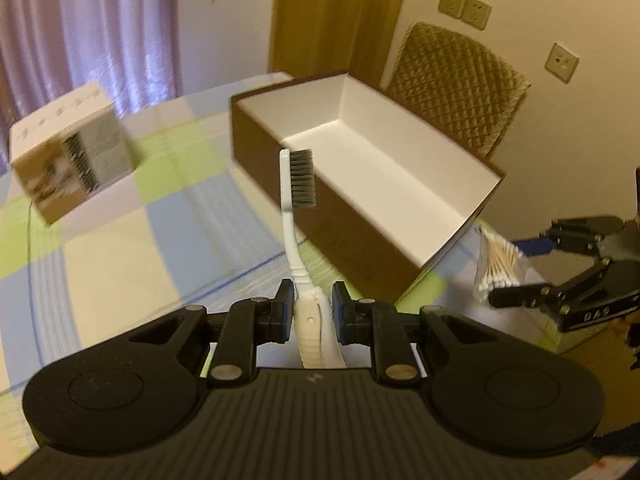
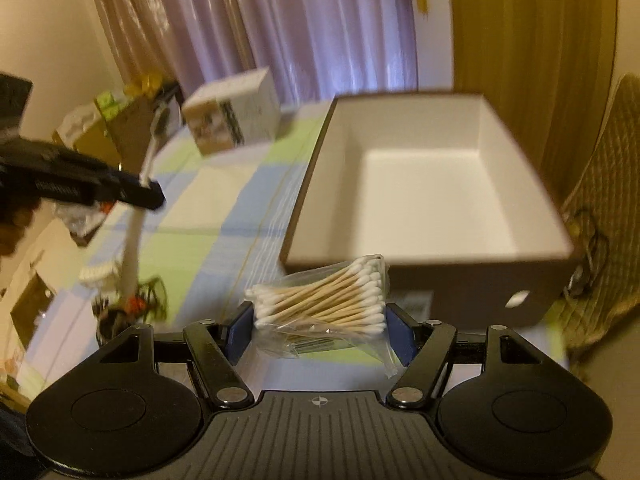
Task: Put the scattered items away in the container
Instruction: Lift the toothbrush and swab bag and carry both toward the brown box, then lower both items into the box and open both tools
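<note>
A white toothbrush [image 1: 294,216] with grey bristles stands upright in my left gripper [image 1: 311,300], which is shut on its handle, just short of the brown box [image 1: 304,184] with a white, empty inside. My right gripper [image 2: 318,322] is shut on a clear bag of cotton swabs [image 2: 320,300], held above the cloth in front of the box [image 2: 424,276]. In the left wrist view the right gripper [image 1: 532,268] with the swab bag [image 1: 496,268] hangs by the box's near right corner. The right wrist view shows the left gripper [image 2: 148,196] with the toothbrush [image 2: 140,208] at the left.
A checked cloth [image 1: 120,240] covers the table. A printed carton [image 1: 68,152] stands at the back left. A quilted chair [image 1: 460,92] is behind the box. Small items [image 2: 132,304] lie near the table's left edge in the right wrist view, with clutter beyond.
</note>
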`<act>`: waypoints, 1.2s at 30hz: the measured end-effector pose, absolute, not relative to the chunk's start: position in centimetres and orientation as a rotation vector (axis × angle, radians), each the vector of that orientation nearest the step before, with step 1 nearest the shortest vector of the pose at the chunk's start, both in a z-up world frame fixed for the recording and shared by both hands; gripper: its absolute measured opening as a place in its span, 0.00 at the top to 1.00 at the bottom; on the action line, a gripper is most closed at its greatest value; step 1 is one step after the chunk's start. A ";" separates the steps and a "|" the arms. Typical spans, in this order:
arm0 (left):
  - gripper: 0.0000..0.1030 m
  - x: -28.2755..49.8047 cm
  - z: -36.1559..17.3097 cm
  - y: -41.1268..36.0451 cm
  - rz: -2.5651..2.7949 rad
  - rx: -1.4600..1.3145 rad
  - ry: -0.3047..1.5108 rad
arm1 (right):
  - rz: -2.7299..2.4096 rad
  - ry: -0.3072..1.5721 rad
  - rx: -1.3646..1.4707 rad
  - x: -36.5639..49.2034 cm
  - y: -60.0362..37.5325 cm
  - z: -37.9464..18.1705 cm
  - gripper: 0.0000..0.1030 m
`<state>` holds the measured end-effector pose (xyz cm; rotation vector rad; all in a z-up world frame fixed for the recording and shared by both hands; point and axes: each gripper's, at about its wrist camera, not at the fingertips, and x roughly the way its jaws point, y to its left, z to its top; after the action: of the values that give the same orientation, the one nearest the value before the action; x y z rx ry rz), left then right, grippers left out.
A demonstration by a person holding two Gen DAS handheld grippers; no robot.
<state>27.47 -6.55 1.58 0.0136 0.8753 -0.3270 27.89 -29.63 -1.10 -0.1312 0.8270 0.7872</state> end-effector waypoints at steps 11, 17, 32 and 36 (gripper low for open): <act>0.84 34.3 4.1 -13.8 -0.390 -0.021 0.788 | 0.827 0.714 -0.216 35.6 -32.1 2.6 0.36; 0.84 38.6 3.0 -17.0 -0.361 -0.074 0.816 | 0.890 0.745 -0.316 39.5 -32.0 1.1 0.36; 0.84 44.7 -6.0 -19.8 -0.174 -0.237 1.073 | 1.154 0.861 -0.723 44.1 -28.1 -4.8 0.36; 0.84 45.3 -8.3 -20.3 -0.139 -0.237 1.150 | 1.204 0.904 -0.818 44.6 -27.0 -6.2 0.36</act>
<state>45.29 -20.33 -8.25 -0.2370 1.1500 -0.1393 44.57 -26.97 -6.16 -0.8183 0.9037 1.2043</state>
